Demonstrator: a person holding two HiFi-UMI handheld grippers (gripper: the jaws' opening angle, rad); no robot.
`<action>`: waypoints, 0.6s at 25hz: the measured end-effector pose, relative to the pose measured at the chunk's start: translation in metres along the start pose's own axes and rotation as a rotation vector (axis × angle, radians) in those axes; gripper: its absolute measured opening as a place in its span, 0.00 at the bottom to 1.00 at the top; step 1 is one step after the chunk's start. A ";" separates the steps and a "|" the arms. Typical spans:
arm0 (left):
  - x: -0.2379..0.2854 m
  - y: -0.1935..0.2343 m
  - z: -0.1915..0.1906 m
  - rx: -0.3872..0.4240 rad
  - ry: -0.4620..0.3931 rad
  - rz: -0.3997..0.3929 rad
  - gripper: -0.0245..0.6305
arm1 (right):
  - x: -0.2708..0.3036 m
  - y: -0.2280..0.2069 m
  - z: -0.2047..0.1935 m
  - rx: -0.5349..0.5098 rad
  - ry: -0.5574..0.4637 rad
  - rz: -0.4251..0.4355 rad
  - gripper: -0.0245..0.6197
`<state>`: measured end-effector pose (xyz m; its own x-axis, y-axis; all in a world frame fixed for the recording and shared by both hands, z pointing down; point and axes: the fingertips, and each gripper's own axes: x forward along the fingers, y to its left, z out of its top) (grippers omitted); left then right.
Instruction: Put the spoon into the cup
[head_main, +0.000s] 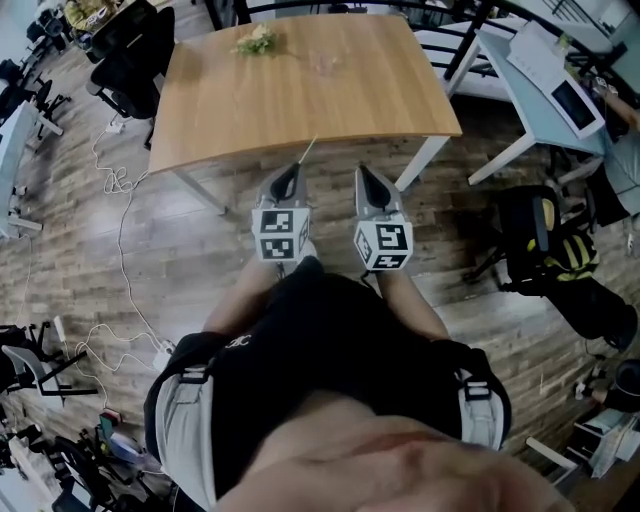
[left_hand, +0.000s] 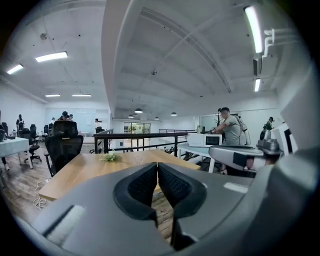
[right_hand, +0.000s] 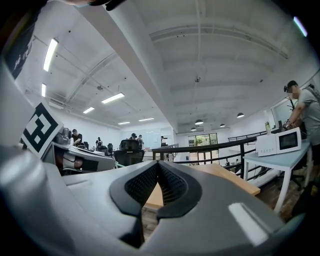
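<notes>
At the near edge of the pale wooden worktop a person stands holding both tools low in front of the body, short of the wood. The left gripper has its jaws pressed together on nothing, and the right gripper likewise has its jaws clenched and bare; each gripper's own view shows only ribbed pads meeting.

Far across the worktop lies a small green leafy sprig. Near it is a faint clear glass shape that may be the cup, though it is too dim to be sure. A thin pale sliver sits at the front edge just ahead of the left gripper. It could be the spoon, but I cannot tell.

By my reckoning the job has not begun: nothing is picked up, and both the grasp and the drop into the cup remain.
</notes>
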<state>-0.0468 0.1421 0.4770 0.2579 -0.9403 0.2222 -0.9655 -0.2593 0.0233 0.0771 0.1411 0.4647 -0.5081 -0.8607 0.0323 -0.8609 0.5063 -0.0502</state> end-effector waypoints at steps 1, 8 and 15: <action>0.008 0.006 0.001 -0.004 0.005 0.001 0.06 | 0.009 -0.001 0.001 -0.003 0.001 0.002 0.04; 0.060 0.051 0.018 -0.019 0.004 -0.003 0.06 | 0.075 -0.008 0.012 -0.026 0.016 -0.001 0.04; 0.109 0.087 0.027 -0.028 0.021 -0.014 0.06 | 0.134 -0.018 0.012 -0.024 0.037 -0.007 0.04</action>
<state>-0.1012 0.0109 0.4766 0.2710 -0.9316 0.2423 -0.9625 -0.2661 0.0534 0.0251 0.0156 0.4575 -0.5023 -0.8619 0.0694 -0.8646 0.5018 -0.0264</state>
